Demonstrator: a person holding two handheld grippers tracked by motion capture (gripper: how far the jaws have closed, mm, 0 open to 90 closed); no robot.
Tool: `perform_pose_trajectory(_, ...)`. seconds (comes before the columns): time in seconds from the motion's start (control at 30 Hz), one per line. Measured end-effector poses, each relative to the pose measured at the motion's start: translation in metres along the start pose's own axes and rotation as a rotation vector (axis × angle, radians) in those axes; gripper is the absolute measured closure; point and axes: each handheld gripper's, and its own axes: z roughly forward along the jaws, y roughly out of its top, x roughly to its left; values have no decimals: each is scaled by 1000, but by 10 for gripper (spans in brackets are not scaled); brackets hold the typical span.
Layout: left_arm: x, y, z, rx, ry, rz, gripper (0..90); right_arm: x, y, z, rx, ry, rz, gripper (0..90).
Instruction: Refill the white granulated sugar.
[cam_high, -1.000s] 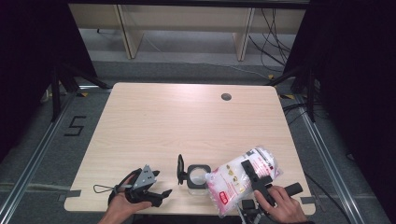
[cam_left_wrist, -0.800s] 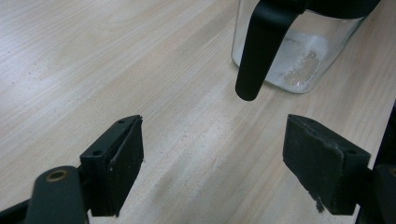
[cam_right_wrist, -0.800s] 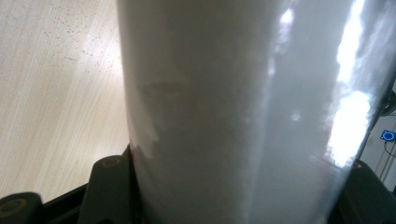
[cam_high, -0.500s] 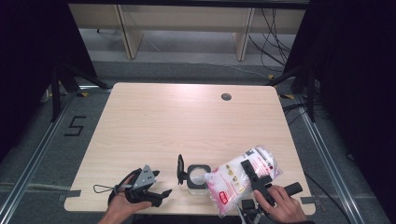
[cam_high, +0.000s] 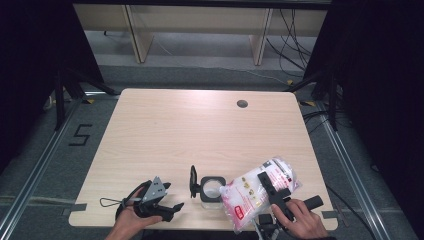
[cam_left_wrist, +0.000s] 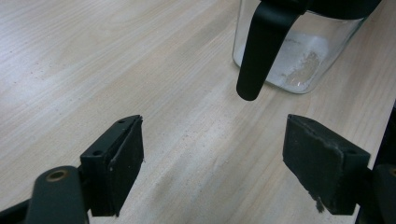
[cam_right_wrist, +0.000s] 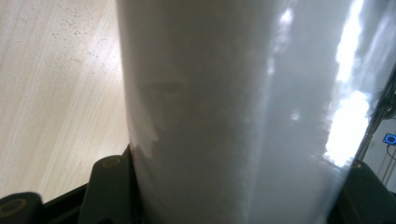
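A clear plastic bag of white powder (cam_high: 250, 196) with red print hangs tilted over the table's front right edge. My right gripper (cam_high: 269, 189) is shut on it; in the right gripper view the bag (cam_right_wrist: 233, 93) sits between the two jaws. Left of the bag stands a square glass jar (cam_high: 210, 189) with its black lid (cam_high: 193, 180) swung open to the left. A little white powder lies in the jar (cam_left_wrist: 299, 56), and a black lid part (cam_left_wrist: 259, 46) hangs in front of it. My left gripper (cam_high: 172, 196) rests open on the table, left of the jar, with nothing between its jaws (cam_left_wrist: 212, 163).
The light wooden table (cam_high: 175, 130) has a round cable hole (cam_high: 242, 104) at the far right. Beyond the table are pale shelf legs and cables on the floor, with dark frames at both sides.
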Motion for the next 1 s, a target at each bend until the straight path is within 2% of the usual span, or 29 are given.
perform_pose_trajectory(0.17,1,0,0,11,12,11,200,-1,0,0,-6,-8,-9,431)
perform_pose_trajectory(0.23,1,0,0,-5,0,12,200,0,1,-1,2,-3,8,431)
perform_pose_trajectory(0.3,1,0,0,-3,8,6,200,-2,1,-2,6,-7,-15,431)
perform_pose_trajectory(0.4,1,0,-1,5,4,18,200,-2,1,-2,6,-6,-18,431)
perform_pose_trajectory(0.43,0,0,1,-20,2,-5,200,-3,1,-2,-1,-10,-31,432)
perform_pose_trajectory(0.53,0,0,-1,-1,1,-6,201,-2,1,-2,4,-10,-14,431)
perform_pose_trajectory(0.6,1,0,-1,-9,2,2,201,-1,1,-1,4,-5,-30,431)
perform_pose_trajectory(0.63,0,0,1,-29,4,-26,201,-2,1,-1,-3,-10,-35,432)
perform_pose_trajectory(0.73,1,0,0,-9,7,-5,202,-2,1,-2,6,-6,-27,432)
perform_pose_trajectory(0.77,0,0,1,-28,5,-25,201,-3,1,-2,-1,-16,-32,432)
perform_pose_trajectory(0.9,0,0,1,-21,9,-20,202,-3,1,-2,-1,-18,-32,431)
perform_pose_trajectory(0.97,2,0,-1,-13,4,14,202,-3,1,-2,0,-18,-33,431)
perform_pose_trajectory(1.0,0,0,1,-36,3,-21,202,-3,1,-2,-1,-17,-30,432)
